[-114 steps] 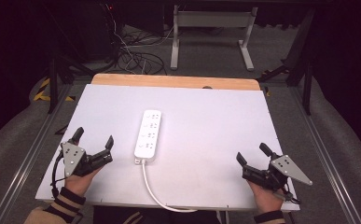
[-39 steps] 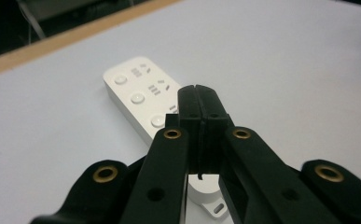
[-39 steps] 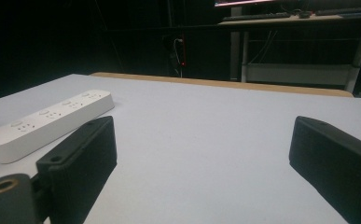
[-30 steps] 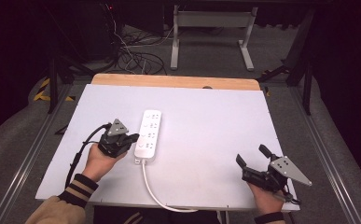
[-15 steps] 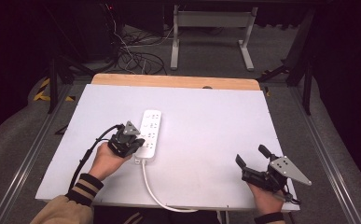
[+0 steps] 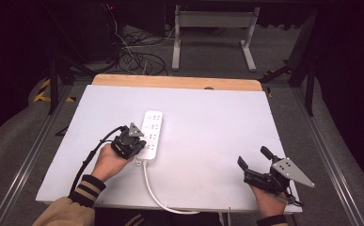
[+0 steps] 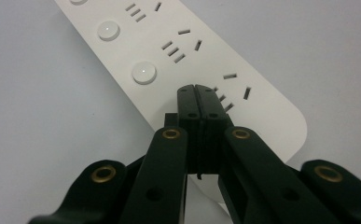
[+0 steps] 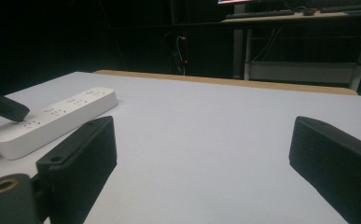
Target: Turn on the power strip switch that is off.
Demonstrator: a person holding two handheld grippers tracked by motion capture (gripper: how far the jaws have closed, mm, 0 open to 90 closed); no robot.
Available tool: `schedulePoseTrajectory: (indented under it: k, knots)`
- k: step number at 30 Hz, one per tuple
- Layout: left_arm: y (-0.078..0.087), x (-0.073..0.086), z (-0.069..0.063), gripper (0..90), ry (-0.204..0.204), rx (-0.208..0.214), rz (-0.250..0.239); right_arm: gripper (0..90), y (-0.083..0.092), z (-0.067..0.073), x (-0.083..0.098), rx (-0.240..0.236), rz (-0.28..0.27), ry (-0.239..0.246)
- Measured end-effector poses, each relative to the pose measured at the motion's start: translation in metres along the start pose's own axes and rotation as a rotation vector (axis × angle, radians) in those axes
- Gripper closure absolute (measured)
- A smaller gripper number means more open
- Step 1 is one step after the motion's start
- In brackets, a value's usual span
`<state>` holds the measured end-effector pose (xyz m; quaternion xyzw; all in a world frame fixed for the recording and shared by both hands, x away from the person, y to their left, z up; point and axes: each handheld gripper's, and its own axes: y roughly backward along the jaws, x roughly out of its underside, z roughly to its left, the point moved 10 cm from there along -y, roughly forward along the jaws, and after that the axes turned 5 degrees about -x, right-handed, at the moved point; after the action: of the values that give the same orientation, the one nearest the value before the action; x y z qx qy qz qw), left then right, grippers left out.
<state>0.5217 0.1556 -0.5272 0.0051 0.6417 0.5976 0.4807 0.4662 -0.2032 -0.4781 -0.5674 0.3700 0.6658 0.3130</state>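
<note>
My left hand-held gripper has its jaws pressed together, empty, tips on the power strip at its cord end. The strip lies flat on the white counter. My right hand-held gripper rests well apart, jaws spread wide, holding nothing.

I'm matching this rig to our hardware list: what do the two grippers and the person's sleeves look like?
Both are black two-jaw tools with brass-coloured rivets. The left gripper and the right gripper each carry a grey three-cornered plate and trail a black cable. The left sleeve is tan with a dark cuff striped in a pale colour; the right cuff is dark.
</note>
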Motion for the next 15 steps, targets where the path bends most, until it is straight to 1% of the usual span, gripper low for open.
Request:
schedulePoseTrajectory:
  k: [2, 5, 6, 8, 10, 15]
  knots:
    - [-0.0004, -0.0001, -0.0006, 90.0, -0.011, -0.020, 0.011, 8.3, 0.0004, -0.0001, -0.0003, 0.001, -0.001, 0.000]
    - [-0.0013, -0.0001, -0.0009, 90.0, 0.010, -0.013, 0.013, 8.3, 0.0008, 0.0005, -0.0009, -0.001, -0.004, -0.002]
    - [-0.0013, -0.0001, -0.0009, 90.0, 0.010, -0.013, 0.013, 8.3, 0.0010, 0.0005, -0.0013, -0.001, -0.006, 0.000]
    - [-0.0015, 0.0002, -0.0002, 90.0, 0.030, -0.013, 0.016, 8.3, 0.0013, 0.0006, -0.0018, -0.001, -0.008, 0.000]
    - [-0.0021, -0.0001, -0.0017, 90.0, 0.024, -0.024, 0.016, 8.3, 0.0018, 0.0005, -0.0020, -0.001, -0.008, 0.001]
    - [-0.0038, 0.0001, -0.0025, 90.0, 0.031, -0.037, 0.014, 8.3, 0.0029, 0.0009, -0.0031, -0.002, -0.013, -0.002]
